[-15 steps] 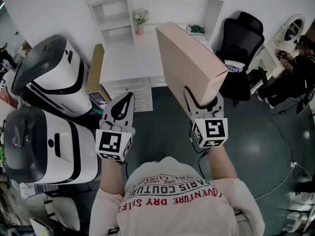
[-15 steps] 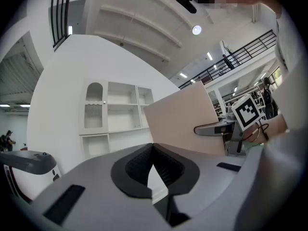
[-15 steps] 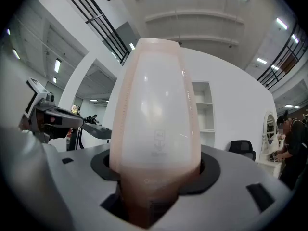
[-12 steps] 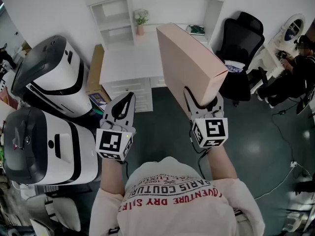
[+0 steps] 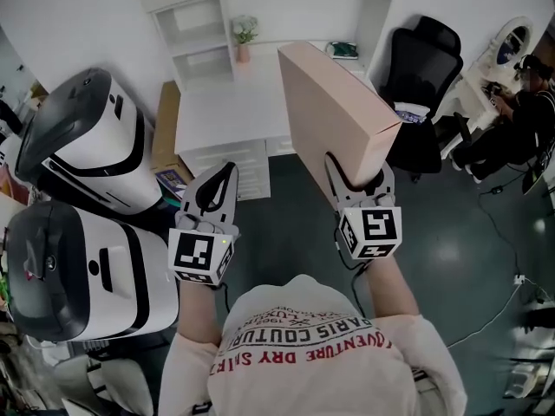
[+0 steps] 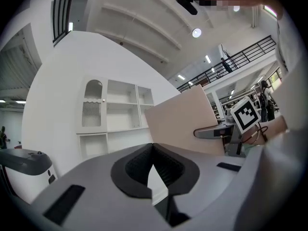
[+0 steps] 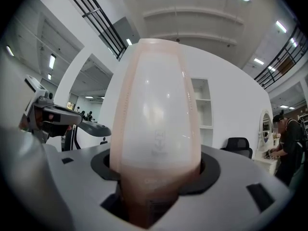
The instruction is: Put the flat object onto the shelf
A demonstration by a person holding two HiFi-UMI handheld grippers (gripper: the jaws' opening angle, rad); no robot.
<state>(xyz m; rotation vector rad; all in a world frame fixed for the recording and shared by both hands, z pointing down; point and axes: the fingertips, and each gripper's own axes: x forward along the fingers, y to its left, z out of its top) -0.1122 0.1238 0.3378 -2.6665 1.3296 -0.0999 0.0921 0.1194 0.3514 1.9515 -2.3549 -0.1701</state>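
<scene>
The white shelf (image 5: 201, 26) is being faced head-on, with the white worktop (image 5: 221, 111) sitting right below it. The flat box (image 5: 334, 111) is being held up in the air, well short of the shelf. It's being stood on edge, its long axis being pointed up and toward the shelf. The end farthest from the shelf is being pinched by the right tool (image 5: 357, 176), so the placing is probably getting done from that side. The left tool (image 5: 217, 193) is being held pressed together and empty, about as far back from the shelf.
</scene>
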